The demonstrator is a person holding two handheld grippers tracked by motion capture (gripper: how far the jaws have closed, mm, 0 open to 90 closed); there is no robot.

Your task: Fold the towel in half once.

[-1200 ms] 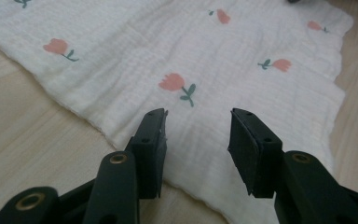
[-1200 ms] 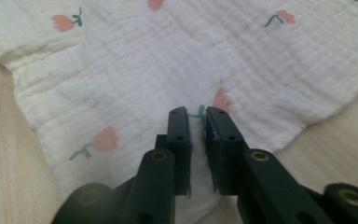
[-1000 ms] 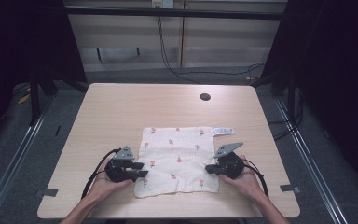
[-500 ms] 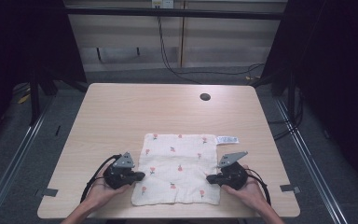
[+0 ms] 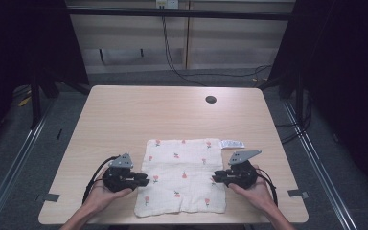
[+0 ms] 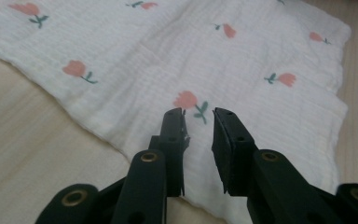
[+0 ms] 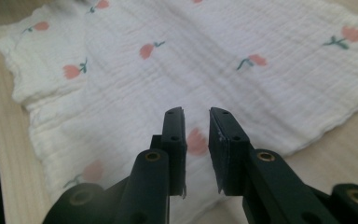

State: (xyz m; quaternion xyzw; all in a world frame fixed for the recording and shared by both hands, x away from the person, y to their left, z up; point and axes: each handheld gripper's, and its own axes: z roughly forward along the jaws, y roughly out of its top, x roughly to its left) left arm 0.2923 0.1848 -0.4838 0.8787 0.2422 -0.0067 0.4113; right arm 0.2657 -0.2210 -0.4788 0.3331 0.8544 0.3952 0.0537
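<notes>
A white cloth (image 5: pixel 182 175) printed with small red flowers lies flat on the near half of the wooden table (image 5: pixel 124 115). My left gripper (image 5: pixel 146 181) rests at the cloth's left edge and points right. Its jaws have just been opening and stand a little apart over the cloth (image 6: pixel 242 60), with nothing between them (image 6: pixel 198 112). My right gripper (image 5: pixel 214 177) sits at the cloth's right edge and points left. Its jaws have also just been opening, and the narrow gap (image 7: pixel 196 111) above the cloth (image 7: pixel 205 56) is empty.
A small white label (image 5: pixel 232 143) sticks out at the cloth's far right corner. A dark round hole (image 5: pixel 211 99) sits near the table's far edge. Bare tabletop lies beyond the cloth and to both sides. The cloth's near edge lies close to the table's front edge.
The cloth has slid a little toward the near edge and now lies flatter. Both grippers' jaws have parted and let go of the cloth's side edges.
</notes>
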